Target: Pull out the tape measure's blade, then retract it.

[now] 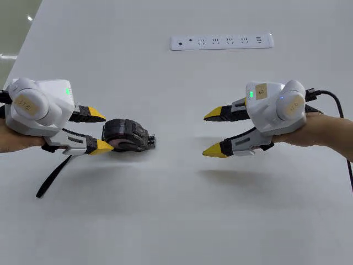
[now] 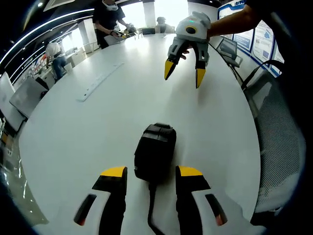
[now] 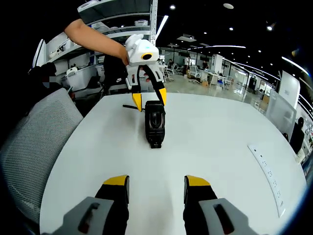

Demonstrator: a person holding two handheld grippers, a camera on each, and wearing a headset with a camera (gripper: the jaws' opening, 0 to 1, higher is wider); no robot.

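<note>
On the bench (image 1: 176, 215), the tape measure (image 1: 128, 135) is bracketed by the left hand-held gripper (image 1: 103, 131), jaws parted; the right hand-held gripper (image 1: 204, 135) is held well apart, jaws spread.

I'm at a big white table (image 1: 165, 221), power strip (image 1: 222, 41) top center, mesh chair (image 3: 34, 142) left of frame, ceiling lights (image 3: 230, 6) up top.

Your left gripper (image 1: 103, 131) and right gripper (image 1: 206, 135) look alike: rounded white housings, black jaws ending in yellow tips, and on each a tan label and a small green light. A black cable (image 1: 337, 107) runs from your right one.
</note>
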